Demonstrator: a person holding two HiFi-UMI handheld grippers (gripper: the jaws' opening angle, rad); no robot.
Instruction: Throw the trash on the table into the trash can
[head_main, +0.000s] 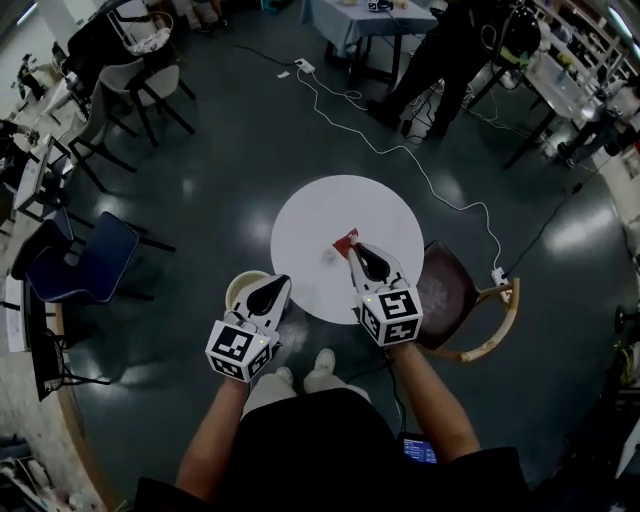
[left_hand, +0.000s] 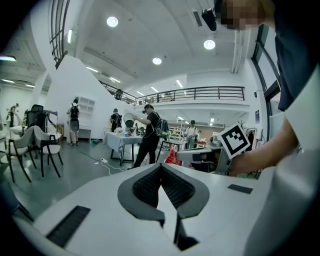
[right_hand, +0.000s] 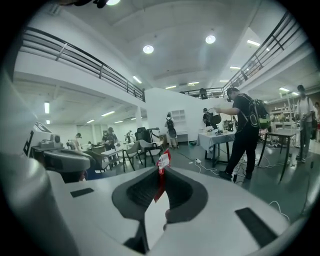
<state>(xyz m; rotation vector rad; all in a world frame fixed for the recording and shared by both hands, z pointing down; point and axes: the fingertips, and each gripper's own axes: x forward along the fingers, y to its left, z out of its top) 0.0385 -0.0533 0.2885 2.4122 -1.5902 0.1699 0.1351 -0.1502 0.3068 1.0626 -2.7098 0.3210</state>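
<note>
Red wrapper (right_hand: 162, 162) sits half-hidden, clamped by right hand-held gripper (head_main: 351, 246); left hand-held gripper (left_hand: 161, 168) closed.

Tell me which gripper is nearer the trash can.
Left. The left gripper, shut and empty, is just beside the trash can; the right gripper, gripping the red wrapper, is farther off over the table.

The floor (head_main: 230, 130) is dark and glossy, mirroring the ceiling lights. The round table (head_main: 320, 215) has a smooth, matt white top. The wrapper (right_hand: 162, 162) is thin red film with a slight sheen. The left gripper (head_main: 283, 281) and right gripper (head_main: 352, 246) have matt white plastic shells, and their pads (left_hand: 175, 187) are black, ribbed and rubbery. The chair (head_main: 455, 290) has a pale wooden arm and a smooth brown seat. The bin (head_main: 240, 277) looks like smooth cream plastic.
</note>
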